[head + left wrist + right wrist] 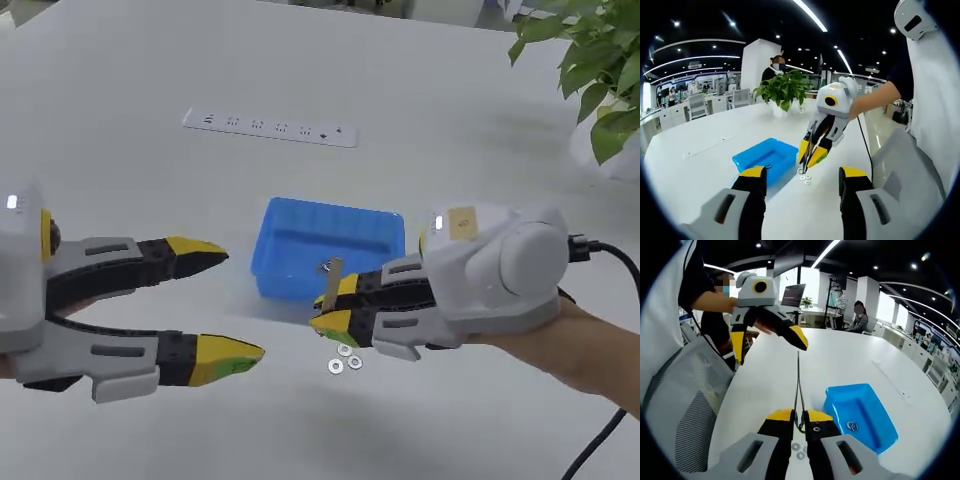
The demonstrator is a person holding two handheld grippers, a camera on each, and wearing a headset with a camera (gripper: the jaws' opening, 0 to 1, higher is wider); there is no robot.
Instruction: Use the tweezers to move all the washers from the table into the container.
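The tips of the tweezers (332,281) were hidden behind the right gripper (334,308) in the head view, and in the left gripper view they came down right at the washers (345,358), too small to tell whether they touched one or held one. The right gripper's jaws were pressed together on the tweezers' shaft, the thin legs running forward from between them in its own view. Three washers, as far as could be made out, lay in a loose cluster on the white table (450,100), just beside the near rim of the blue container (290,235); a few small rings (852,426) lay on its floor (blurred, so the count is unsure). The left gripper (235,300) hung to the left, well apart from the container, its jaws spread wide around nothing, its body cut off by the frame edge. A white power strip (270,128) lay beyond the container, a leafy plant (595,70) stood at the table's far right corner, and a black cable (600,440) trailed from the right gripper.
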